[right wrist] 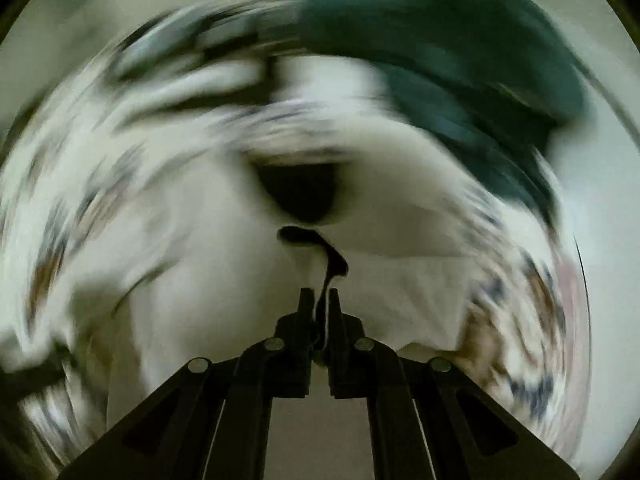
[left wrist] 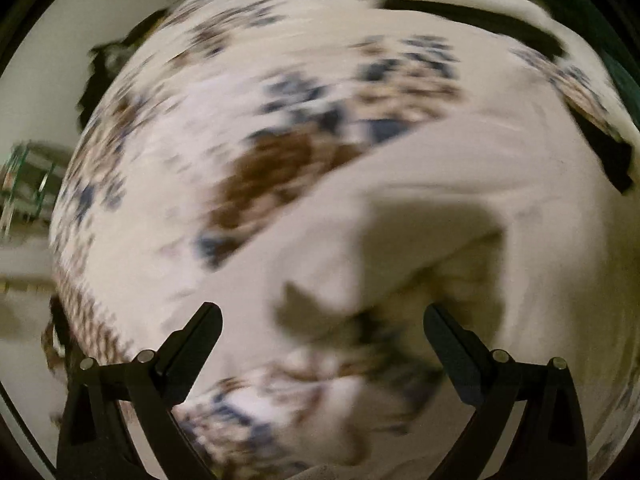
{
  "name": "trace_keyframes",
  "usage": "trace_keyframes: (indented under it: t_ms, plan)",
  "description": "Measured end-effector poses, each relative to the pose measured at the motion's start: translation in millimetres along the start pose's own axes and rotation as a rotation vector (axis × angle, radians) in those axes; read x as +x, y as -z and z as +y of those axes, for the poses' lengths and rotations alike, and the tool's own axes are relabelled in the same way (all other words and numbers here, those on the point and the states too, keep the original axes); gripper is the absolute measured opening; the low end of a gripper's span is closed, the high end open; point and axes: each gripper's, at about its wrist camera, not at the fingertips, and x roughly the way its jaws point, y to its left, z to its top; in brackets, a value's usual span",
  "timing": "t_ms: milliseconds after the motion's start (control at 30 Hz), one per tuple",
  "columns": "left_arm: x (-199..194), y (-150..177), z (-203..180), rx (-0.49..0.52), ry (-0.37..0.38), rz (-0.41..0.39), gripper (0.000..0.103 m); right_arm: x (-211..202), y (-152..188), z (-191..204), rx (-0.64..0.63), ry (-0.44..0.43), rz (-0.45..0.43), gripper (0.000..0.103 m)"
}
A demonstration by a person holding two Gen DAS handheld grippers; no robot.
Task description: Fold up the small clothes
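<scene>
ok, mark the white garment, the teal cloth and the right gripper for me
white garment [left wrist: 460, 168]: left wrist view, on the plain white panel lying over the printed sheet.
teal cloth [right wrist: 460, 48]: right wrist view, on its blurred upper bulk.
right gripper [right wrist: 318, 300]: right wrist view, between the fingertips, pinched on the garment's edge.

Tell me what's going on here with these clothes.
A person with two handheld grippers is folding a white patterned garment. The right gripper is shut on a pinch of its fabric, while the left gripper hangs open above it, holding nothing. A dark green garment lies behind. Both views are motion-blurred.
</scene>
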Motion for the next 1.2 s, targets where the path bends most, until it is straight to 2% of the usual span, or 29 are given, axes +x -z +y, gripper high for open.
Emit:
trace_keyframes:
  t_ms: [67, 167, 300, 400, 467, 533, 567, 600, 700, 767, 833, 867, 900, 933, 967, 1000, 1033, 1067, 1100, 1200]
  plan:
    - [4, 8, 31, -0.054, -0.033, 0.016, 0.103, 20, 13, 63, -0.142, -0.014, 0.046, 0.005]
    - [16, 22, 74, -0.123, -0.075, 0.045, 0.103, 42, 44, 118, -0.253, -0.019, 0.109, 0.005]
    - [32, 44, 116, -0.211, -0.096, 0.089, 0.103, 57, 68, 143, -0.306, -0.015, 0.149, 0.005]
    - [47, 61, 141, -0.316, -0.058, 0.145, 0.103, 56, 76, 145, -0.304, -0.048, 0.19, 0.006]
    - [55, 69, 153, -0.396, 0.003, 0.18, 0.103, 53, 73, 134, -0.268, -0.115, 0.221, 0.018]
    - [63, 77, 168, -0.506, 0.1, 0.208, 0.103, 48, 70, 108, -0.164, -0.23, 0.258, 0.062]
    - [66, 81, 174, -0.559, 0.151, 0.217, 0.103, 46, 69, 94, -0.11, -0.268, 0.27, 0.068]
    - [71, 84, 178, -0.603, 0.201, 0.223, 0.103, 45, 70, 78, -0.049, -0.291, 0.283, 0.07]
    - [92, 91, 185, -0.722, 0.327, 0.273, 0.103, 44, 76, 30, 0.075, -0.259, 0.31, 0.07]
    - [116, 104, 193, -0.863, 0.419, 0.343, 0.103, 43, 83, 2, 0.153, -0.231, 0.325, 0.07]
    - [128, 114, 200, -0.975, 0.458, 0.353, 0.1, 48, 87, -26, 0.226, -0.211, 0.352, 0.07]
    - [131, 116, 204, -1.012, 0.451, 0.34, 0.099, 50, 92, -39, 0.265, -0.202, 0.363, 0.07]
    - [132, 116, 207, -1.028, 0.435, 0.33, 0.084, 50, 97, -45, 0.291, -0.195, 0.37, 0.07]
    - [132, 114, 209, -1.031, 0.406, 0.315, 0.058, 54, 103, -53, 0.313, -0.183, 0.38, 0.07]
    - [130, 110, 209, -1.019, 0.38, 0.3, 0.044, 57, 107, -59, 0.329, -0.169, 0.391, 0.07]
    - [127, 104, 208, -0.992, 0.354, 0.278, 0.018, 61, 112, -66, 0.346, -0.155, 0.401, 0.07]
    - [122, 96, 207, -0.952, 0.328, 0.25, 0.008, 65, 116, -73, 0.36, -0.144, 0.408, 0.07]
    - [117, 90, 205, -0.917, 0.301, 0.222, 0.006, 67, 120, -80, 0.373, -0.137, 0.412, 0.07]
    - [110, 84, 203, -0.879, 0.29, 0.175, 0.001, 70, 124, -87, 0.385, -0.132, 0.415, 0.07]
    - [77, 61, 187, -0.706, 0.249, 0.029, 0.001, 71, 132, -106, 0.406, -0.123, 0.419, 0.07]
